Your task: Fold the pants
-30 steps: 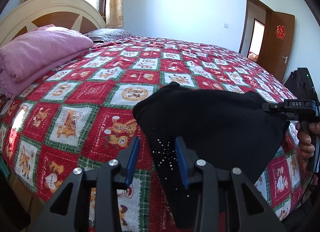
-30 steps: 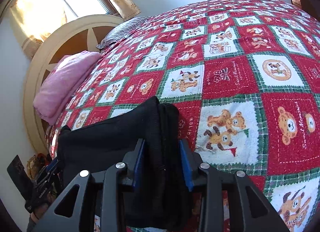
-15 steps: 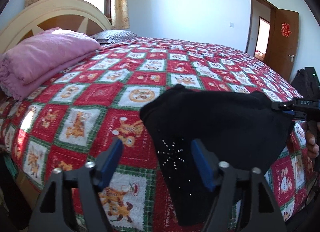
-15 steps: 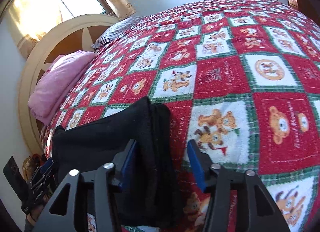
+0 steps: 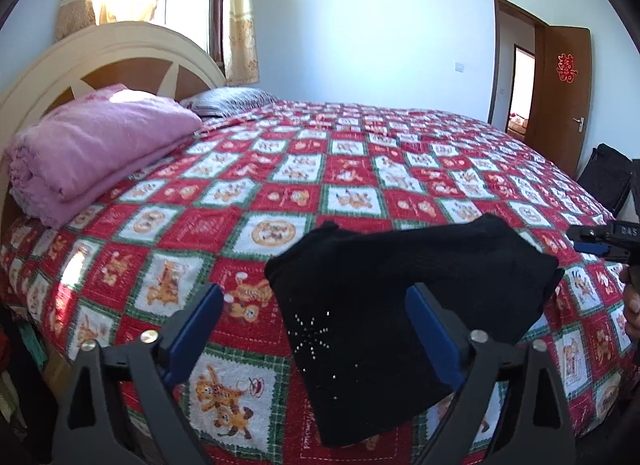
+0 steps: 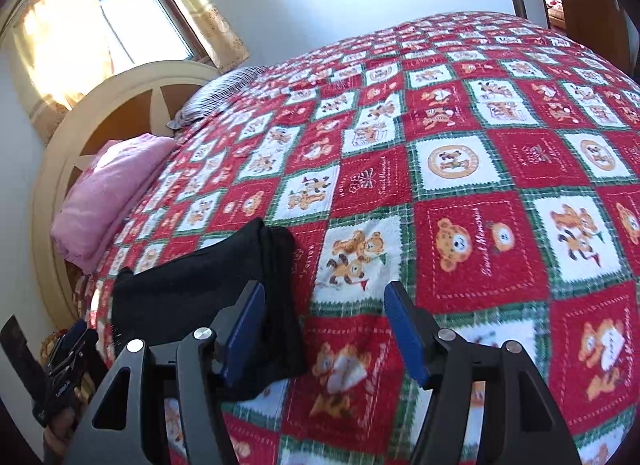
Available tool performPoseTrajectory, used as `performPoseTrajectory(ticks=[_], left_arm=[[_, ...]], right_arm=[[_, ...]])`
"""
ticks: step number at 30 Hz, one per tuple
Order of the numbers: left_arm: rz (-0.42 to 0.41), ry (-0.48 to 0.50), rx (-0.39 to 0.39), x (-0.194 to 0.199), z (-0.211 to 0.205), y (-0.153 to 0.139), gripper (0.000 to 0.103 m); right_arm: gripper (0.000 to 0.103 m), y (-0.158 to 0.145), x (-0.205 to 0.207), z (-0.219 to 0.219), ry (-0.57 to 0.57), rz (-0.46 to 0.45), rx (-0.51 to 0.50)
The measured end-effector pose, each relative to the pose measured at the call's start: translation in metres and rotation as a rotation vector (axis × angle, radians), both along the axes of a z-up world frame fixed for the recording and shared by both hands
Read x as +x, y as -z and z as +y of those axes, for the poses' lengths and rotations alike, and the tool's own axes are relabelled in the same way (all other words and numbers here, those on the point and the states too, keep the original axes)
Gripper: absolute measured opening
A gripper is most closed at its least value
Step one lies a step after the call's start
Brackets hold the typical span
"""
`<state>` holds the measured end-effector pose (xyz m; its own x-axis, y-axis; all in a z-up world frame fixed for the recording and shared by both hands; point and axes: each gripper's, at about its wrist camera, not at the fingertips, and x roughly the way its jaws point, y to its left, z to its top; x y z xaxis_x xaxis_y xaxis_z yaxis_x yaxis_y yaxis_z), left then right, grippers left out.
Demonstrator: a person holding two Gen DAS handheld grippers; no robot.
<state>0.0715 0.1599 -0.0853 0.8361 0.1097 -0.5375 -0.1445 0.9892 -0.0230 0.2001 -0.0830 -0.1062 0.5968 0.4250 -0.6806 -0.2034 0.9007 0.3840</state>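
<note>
The black pants lie folded into a compact stack on the red patterned bedspread, near the bed's front edge. A small star of studs shows on the top layer. My left gripper is open and empty, held just above the near end of the pants. In the right wrist view the pants lie at the lower left. My right gripper is open and empty, beside their folded edge, over the bedspread. The right gripper's tip also shows in the left wrist view.
A folded pink blanket and a striped pillow lie by the curved headboard. A brown door stands open at the far right, with a dark bag beside the bed. The left gripper shows at the right wrist view's lower left.
Both grippers opened, letting go of the folded pants, and drew back and up a little. The pants stay flat on the bed.
</note>
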Motion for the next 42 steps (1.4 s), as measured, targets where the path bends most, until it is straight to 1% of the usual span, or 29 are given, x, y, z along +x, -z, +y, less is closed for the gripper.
performPoseTrajectory(ticks=[3, 9, 12, 15, 19, 22, 30, 42], left_arm=[[-0.035, 0.008, 0.004, -0.006, -0.007, -0.015, 0.096], [-0.083, 0.020, 0.019, -0.017, -0.024, -0.039, 0.097], [-0.111, 0.020, 0.039, -0.024, -0.034, -0.051, 0.102], [-0.145, 0.025, 0.051, -0.031, -0.040, -0.061, 0.103], [-0.167, 0.032, 0.071, -0.036, -0.047, -0.069, 0.103], [-0.170, 0.033, 0.070, -0.037, -0.048, -0.071, 0.103], [-0.169, 0.019, 0.070, -0.039, -0.049, -0.073, 0.103], [-0.141, 0.008, 0.091, -0.037, -0.049, -0.073, 0.103]], right_arm=[[0.065, -0.013, -0.018, -0.005, -0.011, -0.030, 0.001], [0.067, -0.049, -0.054, -0.013, -0.029, -0.106, -0.036], [0.068, -0.067, -0.069, -0.015, -0.021, -0.167, -0.054], [0.069, -0.082, -0.080, -0.014, -0.014, -0.210, -0.072], [0.075, -0.099, -0.097, -0.006, -0.003, -0.289, -0.118], [0.076, -0.106, -0.108, 0.002, -0.015, -0.333, -0.150], [0.076, -0.109, -0.118, 0.014, -0.040, -0.368, -0.204], [0.076, -0.113, -0.123, 0.012, -0.036, -0.379, -0.197]])
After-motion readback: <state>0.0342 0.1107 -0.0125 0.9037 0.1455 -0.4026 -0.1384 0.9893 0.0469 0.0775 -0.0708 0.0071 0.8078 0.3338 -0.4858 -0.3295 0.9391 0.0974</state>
